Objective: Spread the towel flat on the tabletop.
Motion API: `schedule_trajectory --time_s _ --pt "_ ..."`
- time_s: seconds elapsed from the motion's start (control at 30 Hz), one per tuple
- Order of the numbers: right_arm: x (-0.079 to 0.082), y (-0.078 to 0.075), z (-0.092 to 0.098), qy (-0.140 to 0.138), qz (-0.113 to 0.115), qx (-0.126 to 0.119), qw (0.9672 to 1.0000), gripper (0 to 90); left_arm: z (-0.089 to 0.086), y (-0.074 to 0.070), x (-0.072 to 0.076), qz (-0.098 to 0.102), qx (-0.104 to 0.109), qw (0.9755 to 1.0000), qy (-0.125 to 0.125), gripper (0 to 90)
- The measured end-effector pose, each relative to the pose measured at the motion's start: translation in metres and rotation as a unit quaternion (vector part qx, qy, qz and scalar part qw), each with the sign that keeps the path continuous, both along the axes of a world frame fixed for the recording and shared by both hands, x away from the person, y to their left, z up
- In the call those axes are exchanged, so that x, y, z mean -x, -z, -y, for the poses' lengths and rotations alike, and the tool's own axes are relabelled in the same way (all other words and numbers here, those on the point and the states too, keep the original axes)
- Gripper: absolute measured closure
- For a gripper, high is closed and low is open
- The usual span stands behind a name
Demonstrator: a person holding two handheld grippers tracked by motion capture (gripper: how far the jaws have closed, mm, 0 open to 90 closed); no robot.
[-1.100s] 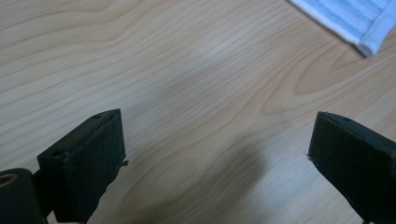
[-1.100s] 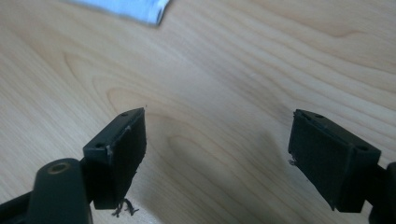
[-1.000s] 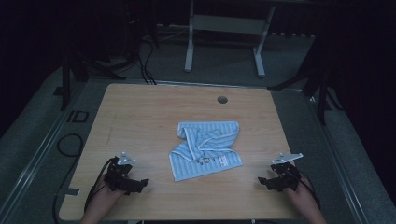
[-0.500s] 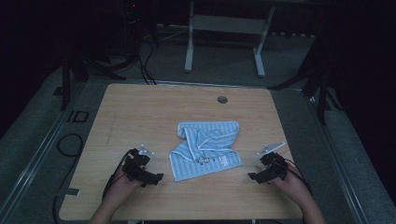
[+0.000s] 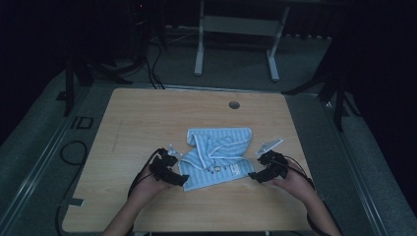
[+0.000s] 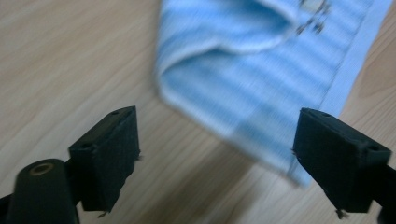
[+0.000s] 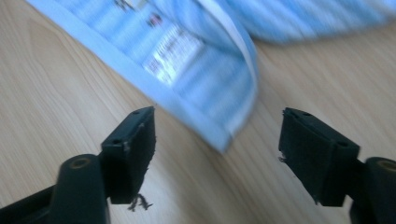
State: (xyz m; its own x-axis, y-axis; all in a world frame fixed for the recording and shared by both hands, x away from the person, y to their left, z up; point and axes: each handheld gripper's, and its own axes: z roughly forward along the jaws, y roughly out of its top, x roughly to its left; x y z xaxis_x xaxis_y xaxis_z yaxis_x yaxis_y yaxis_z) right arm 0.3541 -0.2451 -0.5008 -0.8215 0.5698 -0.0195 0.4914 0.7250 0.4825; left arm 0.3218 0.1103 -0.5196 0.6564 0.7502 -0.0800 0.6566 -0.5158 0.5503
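Note:
A crumpled blue-and-white striped towel (image 5: 216, 155) lies a little in front of the middle of the wooden table (image 5: 147, 118). My left gripper (image 5: 183, 181) is at the towel's near left corner, and my right gripper (image 5: 253, 175) is at its near right corner. In the left gripper view the towel's corner (image 6: 261, 70) lies ahead between the open jaws of the left gripper (image 6: 224, 154), close to the right one. In the right gripper view the towel's corner with its label (image 7: 187, 51) points into the gap of the right gripper (image 7: 224, 149). Both pairs of jaws have just been closing a little, and no pad presses on the cloth.
A round cable hole (image 5: 234, 104) sits near the table's far edge. Beyond the table stands a pale metal frame (image 5: 236, 29) on a dark floor. Cables (image 5: 74, 152) lie on the floor at the left. Bare wood surrounds the towel on all sides.
Both hands have moved inward from the table's front corners to the towel's two near corners. The towel has not moved.

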Motion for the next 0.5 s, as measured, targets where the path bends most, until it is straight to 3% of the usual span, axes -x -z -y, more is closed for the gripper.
schedule_trajectory --time_s 0.17,0.23,0.37,0.5 --pt "-0.010 -0.005 -0.025 -0.028 0.012 0.003 0.9995 39.5 0.023 -0.003 -0.008 0.002 -0.004 0.9997 0.025 23.5" --pt "-0.013 -0.008 -0.036 -0.033 0.038 0.011 0.9986 44.5 0.031 -0.003 -0.013 -0.002 -0.004 0.9996 0.027 24.9" --pt "-0.017 -0.013 -0.057 -0.058 0.066 0.012 0.9961 53.9 0.044 -0.001 -0.023 -0.009 0.009 0.9996 0.026 31.7" --pt "-0.024 -0.010 -0.078 -0.082 0.059 0.032 0.9944 56.4 0.059 0.002 -0.029 -0.014 0.002 0.9992 0.038 34.6"
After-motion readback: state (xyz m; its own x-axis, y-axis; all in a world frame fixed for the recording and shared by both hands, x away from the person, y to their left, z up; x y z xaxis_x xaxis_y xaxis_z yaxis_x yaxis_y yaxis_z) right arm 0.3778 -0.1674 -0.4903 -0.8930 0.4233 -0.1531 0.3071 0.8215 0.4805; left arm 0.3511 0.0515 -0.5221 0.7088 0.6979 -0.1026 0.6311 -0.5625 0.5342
